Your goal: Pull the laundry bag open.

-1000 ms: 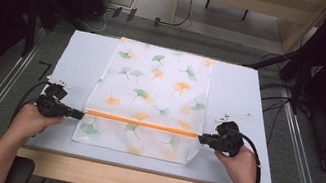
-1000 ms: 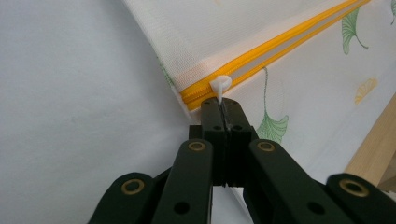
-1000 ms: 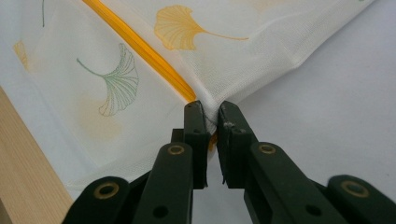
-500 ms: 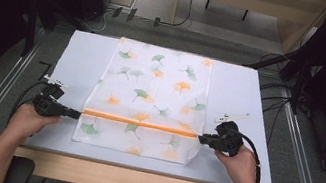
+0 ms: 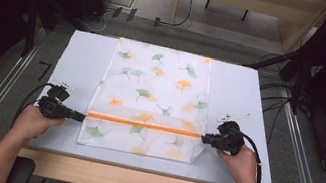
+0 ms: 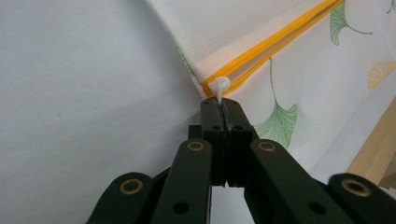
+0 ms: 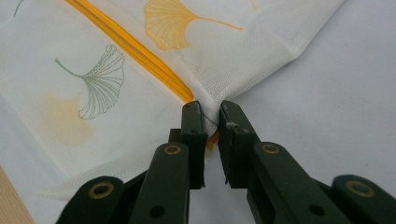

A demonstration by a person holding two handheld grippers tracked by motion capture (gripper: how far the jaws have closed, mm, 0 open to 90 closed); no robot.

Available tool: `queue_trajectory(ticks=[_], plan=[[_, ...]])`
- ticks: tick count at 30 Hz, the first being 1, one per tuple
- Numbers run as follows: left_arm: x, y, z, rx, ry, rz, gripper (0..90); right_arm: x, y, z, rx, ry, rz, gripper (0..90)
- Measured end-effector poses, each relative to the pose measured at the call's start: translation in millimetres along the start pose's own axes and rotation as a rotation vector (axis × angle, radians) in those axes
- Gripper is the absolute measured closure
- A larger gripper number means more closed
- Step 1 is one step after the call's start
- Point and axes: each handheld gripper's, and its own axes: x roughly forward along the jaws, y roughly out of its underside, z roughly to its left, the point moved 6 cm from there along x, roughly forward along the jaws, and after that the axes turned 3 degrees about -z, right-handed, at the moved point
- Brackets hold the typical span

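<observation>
A mesh laundry bag point(image 5: 155, 95) printed with ginkgo leaves lies flat down the middle of the white table point(image 5: 80, 56), reaching from the table's far edge almost to its near edge. Its orange zipper point(image 5: 145, 125) runs crosswise toward the table's near edge. The bag looks light, thin and limp. It would probably crumple and slide on the table rather than hold any shape, so it is best taken by its firmer parts, the zipper ends and the seamed corners, and kept taut between two grips. The left gripper point(image 5: 80, 117), over the table's near left part, has its jaws pressed together on the small white zipper pull point(image 6: 218, 87). The right gripper point(image 5: 203, 139), over the table's near right part, has just been easing its jaws apart, with the bag's gathered corner and the zipper's end between them and the pads seemingly touching the cloth. The high view shows the whole bag and both hands in line with the zipper. The left gripper view reveals the tiny pull, and the right gripper view shows the slight gap in that grip.
</observation>
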Motion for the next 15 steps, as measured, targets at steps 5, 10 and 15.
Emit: queue_trajectory(ticks=[5, 10, 15], plan=[[1.2, 0.6, -0.1, -0.006, -0.004, -0.004, 89.7, 4.4, 1.5, -0.8, 0.007, -0.004, 0.014, 81.6], [2.6, 1.0, 0.2, -0.013, 0.003, -0.003, 88.0, 6.5, 2.2, -1.4, 0.01, 0.009, 0.02, 79.6], [1.6, -1.0, -2.3, -0.013, 0.024, -0.024, 81.1, 7.8, 1.9, -3.0, 0.01, 0.016, 0.018, 73.4]])
